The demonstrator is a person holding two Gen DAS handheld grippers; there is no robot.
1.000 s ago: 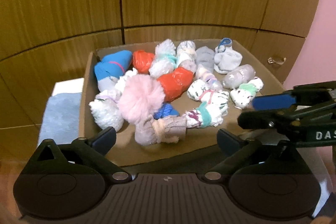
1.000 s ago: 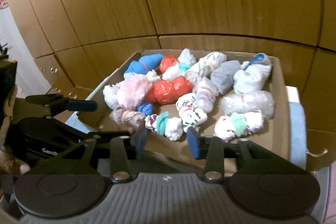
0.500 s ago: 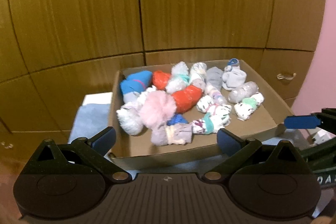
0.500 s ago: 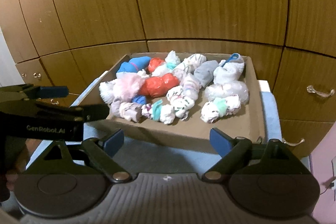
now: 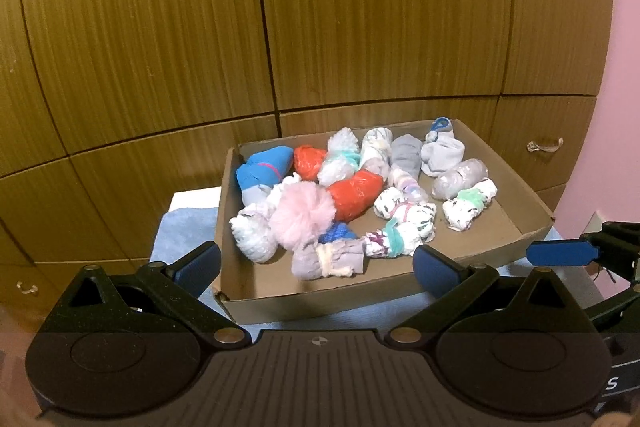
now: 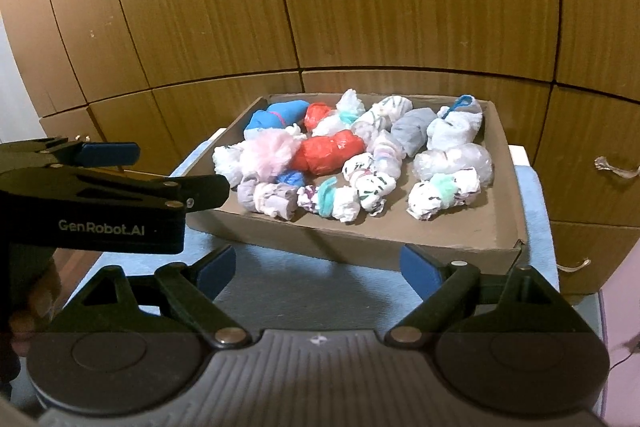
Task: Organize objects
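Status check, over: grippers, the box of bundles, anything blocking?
Left gripper open, empty. Right gripper open, empty. Rolled sock bundles all inside cardboard box. Nothing between grippers and box.

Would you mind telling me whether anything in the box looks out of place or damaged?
Nothing stands out: the tied bundles, like the pink fluffy one, all lie inside the cardboard box, which looks intact.

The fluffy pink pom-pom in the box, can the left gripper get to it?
Probably yes. The left gripper is open and empty, the cardboard box has no lid, and the pink pom-pom sits on top of the pile, uncovered.
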